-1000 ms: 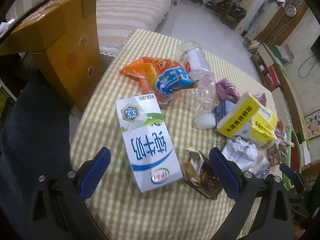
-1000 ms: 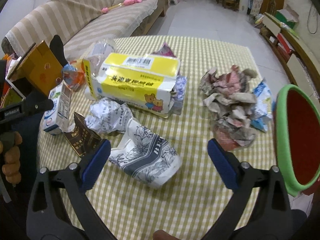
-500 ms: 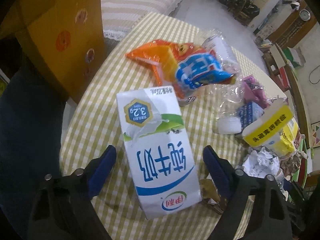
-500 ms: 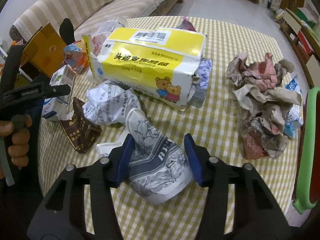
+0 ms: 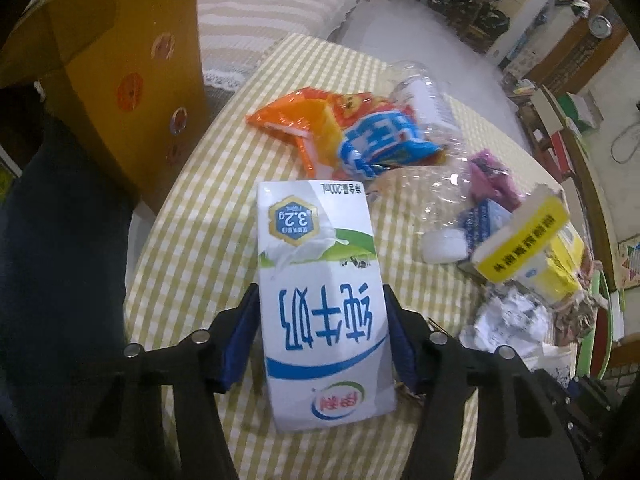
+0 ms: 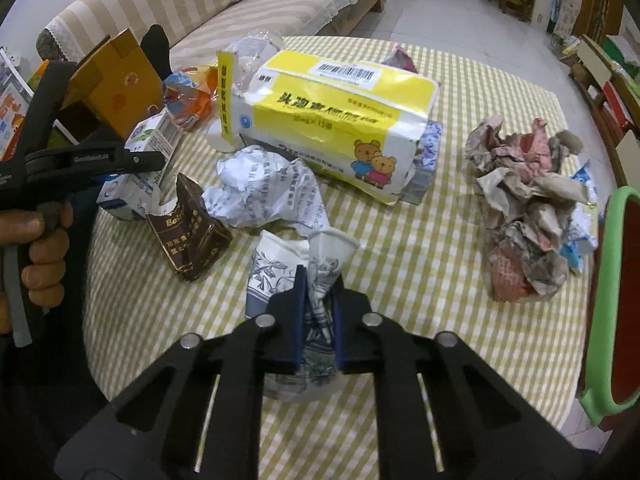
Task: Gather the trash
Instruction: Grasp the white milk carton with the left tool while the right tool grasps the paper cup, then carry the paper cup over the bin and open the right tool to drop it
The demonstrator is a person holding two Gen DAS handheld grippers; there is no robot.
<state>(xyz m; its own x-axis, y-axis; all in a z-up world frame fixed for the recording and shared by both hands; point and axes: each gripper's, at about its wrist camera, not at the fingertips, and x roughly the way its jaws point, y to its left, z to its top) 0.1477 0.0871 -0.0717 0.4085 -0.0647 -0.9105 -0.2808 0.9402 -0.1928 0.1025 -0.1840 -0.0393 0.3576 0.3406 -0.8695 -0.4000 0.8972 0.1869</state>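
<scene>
Left wrist view: left gripper (image 5: 320, 336) closing on milk carton (image 5: 320, 280) near the table edge (image 5: 138, 280); right gripper (image 6: 318, 300) pinches crushed paper cup (image 6: 316, 264).

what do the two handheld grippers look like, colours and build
Both the left gripper and the right gripper are matte black plastic frames with slotted cut-outs and round silver rivets, ending in two fingers faced with blue pads. The left one has a black pistol-style handle.
</scene>
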